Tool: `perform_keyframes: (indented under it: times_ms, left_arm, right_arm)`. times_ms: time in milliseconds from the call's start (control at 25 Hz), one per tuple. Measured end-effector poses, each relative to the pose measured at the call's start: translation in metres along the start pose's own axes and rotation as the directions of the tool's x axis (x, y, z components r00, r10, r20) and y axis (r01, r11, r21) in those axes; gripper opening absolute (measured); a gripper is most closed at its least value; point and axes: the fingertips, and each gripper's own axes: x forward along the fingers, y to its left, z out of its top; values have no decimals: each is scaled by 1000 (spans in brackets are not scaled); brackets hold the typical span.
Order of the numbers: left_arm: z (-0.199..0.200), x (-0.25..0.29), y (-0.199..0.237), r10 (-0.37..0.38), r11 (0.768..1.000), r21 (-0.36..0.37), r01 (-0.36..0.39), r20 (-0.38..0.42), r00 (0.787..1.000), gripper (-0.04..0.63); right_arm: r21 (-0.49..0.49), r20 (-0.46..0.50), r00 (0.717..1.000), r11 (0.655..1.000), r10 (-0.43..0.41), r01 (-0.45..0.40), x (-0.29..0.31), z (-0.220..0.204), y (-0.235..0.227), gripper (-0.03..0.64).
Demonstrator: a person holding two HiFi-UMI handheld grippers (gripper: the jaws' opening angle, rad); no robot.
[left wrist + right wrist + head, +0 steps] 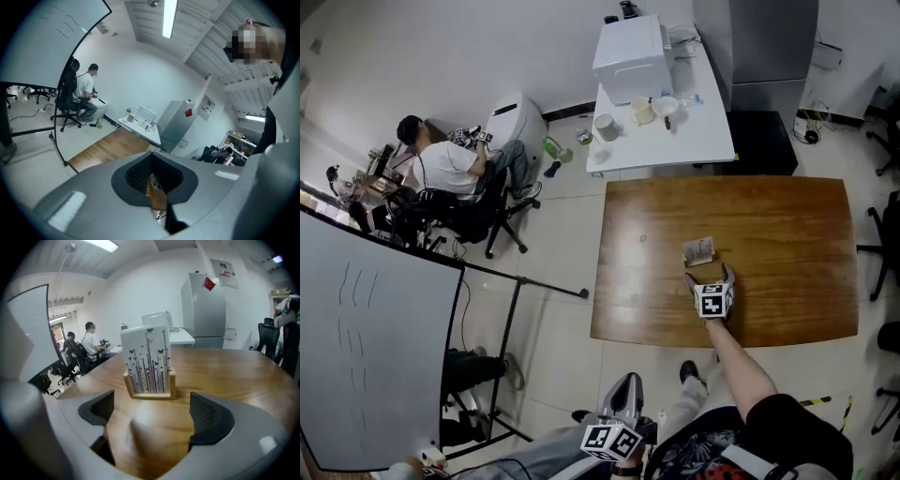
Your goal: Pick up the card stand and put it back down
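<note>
The card stand [698,250] stands upright on the wooden worktop [787,234], with a card of thin stripes and small butterflies in its wooden base. The right gripper [710,274] lies low over the worktop just on the near side of the card stand. Its jaws are wide apart and hold nothing, and the card stand is just beyond their tips, not touched. The left gripper [626,384] is well apart from the card stand, off the worktop near the person's legs. Its jaws are together and empty.
</note>
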Motion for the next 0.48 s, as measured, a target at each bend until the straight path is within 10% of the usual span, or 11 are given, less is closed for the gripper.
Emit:
perform_keyframes:
  times_ms: [200,480]
  left_arm:
    - [15,20,10,-91,995,38,90,17,996,3]
    - [-12,29,-23,-262,960,91,266,-49,964,3]
  right_arm:
    - [85,71,970,968,232,-238,-97,3,18,408]
    - [124,213,957,966,199,-229,-326,2,-85,103]
